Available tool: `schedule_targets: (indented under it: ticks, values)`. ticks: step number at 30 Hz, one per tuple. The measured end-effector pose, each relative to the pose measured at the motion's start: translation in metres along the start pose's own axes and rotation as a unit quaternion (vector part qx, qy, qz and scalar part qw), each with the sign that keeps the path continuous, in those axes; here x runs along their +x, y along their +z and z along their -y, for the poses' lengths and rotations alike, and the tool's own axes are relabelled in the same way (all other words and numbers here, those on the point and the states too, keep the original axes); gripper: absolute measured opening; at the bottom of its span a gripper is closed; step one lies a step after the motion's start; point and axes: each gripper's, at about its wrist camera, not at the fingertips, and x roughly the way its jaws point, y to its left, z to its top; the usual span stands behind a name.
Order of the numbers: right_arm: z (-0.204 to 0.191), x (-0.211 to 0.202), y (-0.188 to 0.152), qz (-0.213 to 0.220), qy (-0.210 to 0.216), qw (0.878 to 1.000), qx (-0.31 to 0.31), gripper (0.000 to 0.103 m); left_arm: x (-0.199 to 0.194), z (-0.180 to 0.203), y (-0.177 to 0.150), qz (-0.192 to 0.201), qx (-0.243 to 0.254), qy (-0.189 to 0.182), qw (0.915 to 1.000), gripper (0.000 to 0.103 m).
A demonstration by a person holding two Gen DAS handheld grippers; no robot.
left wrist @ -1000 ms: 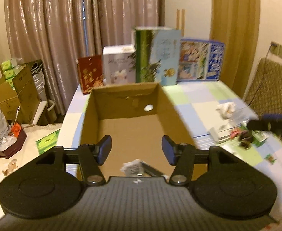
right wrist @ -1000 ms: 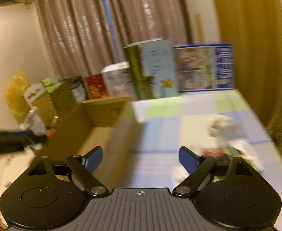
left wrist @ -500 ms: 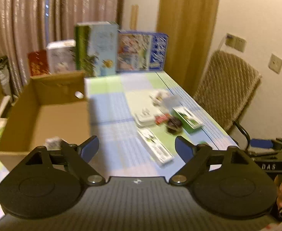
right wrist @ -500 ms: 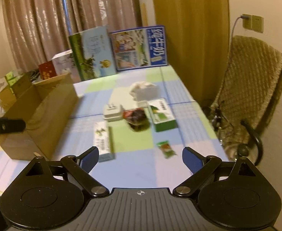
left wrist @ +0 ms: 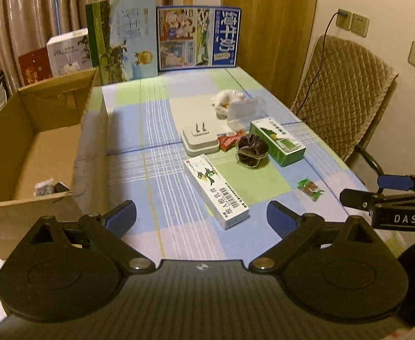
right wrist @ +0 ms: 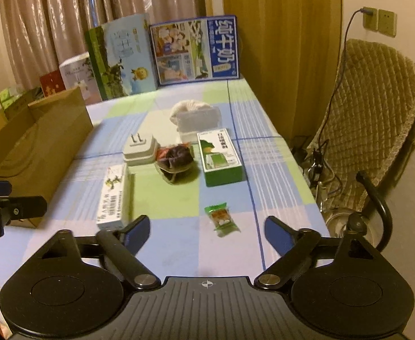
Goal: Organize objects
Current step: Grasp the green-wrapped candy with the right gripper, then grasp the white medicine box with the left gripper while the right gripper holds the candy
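An open cardboard box [left wrist: 34,141] stands at the table's left; small items [left wrist: 44,188] lie in its near corner. On the checked cloth lie a long white box [left wrist: 216,191], a white plug adapter [left wrist: 199,141], a dark scrunchie [left wrist: 251,150], a green box [left wrist: 276,141], a green candy [left wrist: 309,188], a clear case [left wrist: 245,112] and a white cloth [left wrist: 227,100]. My left gripper [left wrist: 201,215] is open and empty, above the near table edge. My right gripper [right wrist: 206,231] is open and empty, with the candy [right wrist: 221,218] just beyond it.
Printed cartons [left wrist: 197,38] stand along the table's far edge before curtains. A padded chair [left wrist: 340,93] stands right of the table, with cables [right wrist: 320,164] on the floor beside it. The right gripper shows at the left view's right edge [left wrist: 388,201].
My left gripper has swung right from over the cardboard box to face the table's items, and its jaws have opened wider. My right gripper has turned right toward the items and steadied.
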Motion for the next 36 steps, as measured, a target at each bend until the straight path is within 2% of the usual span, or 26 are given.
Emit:
schedule_targets:
  ticks: [3, 7, 16, 19, 24, 30, 33, 36]
  values:
    - [0.006, 0.02, 0.003, -0.012, -0.002, 1.0, -0.004, 0.061, 0.019, 0.003, 0.001, -0.009, 0.001, 0.006, 0.9999, 0.097]
    - [0.012, 0.045, 0.007, -0.025, -0.002, 1.0, -0.007, 0.052, 0.039, 0.006, 0.004, -0.017, -0.005, 0.007, 0.9998, 0.097]
    - [0.009, 0.089, 0.006, -0.056, -0.012, 0.997, -0.06, 0.032, 0.074, 0.005, 0.009, -0.032, -0.01, 0.004, 0.9994, 0.097]
    - [0.009, 0.096, 0.003, -0.067, -0.018, 0.996, -0.059, 0.018, 0.081, 0.004, 0.01, -0.034, -0.011, 0.0, 0.9994, 0.097]
    - [0.004, 0.092, 0.005, -0.044, 0.014, 0.998, -0.044, 0.017, 0.093, 0.005, 0.009, -0.039, -0.009, -0.004, 0.9992, 0.097]
    - [-0.001, 0.091, 0.011, -0.034, 0.023, 0.999, -0.033, 0.017, 0.112, 0.005, 0.009, -0.048, -0.013, -0.003, 0.9988, 0.095]
    - [-0.001, 0.091, 0.011, -0.034, 0.024, 0.999, -0.03, 0.017, 0.122, 0.006, 0.01, -0.051, -0.014, -0.003, 0.9986, 0.092]
    - [0.0, 0.093, 0.011, -0.037, 0.021, 0.999, -0.026, 0.017, 0.132, 0.007, 0.012, -0.055, -0.02, -0.004, 0.9983, 0.085]
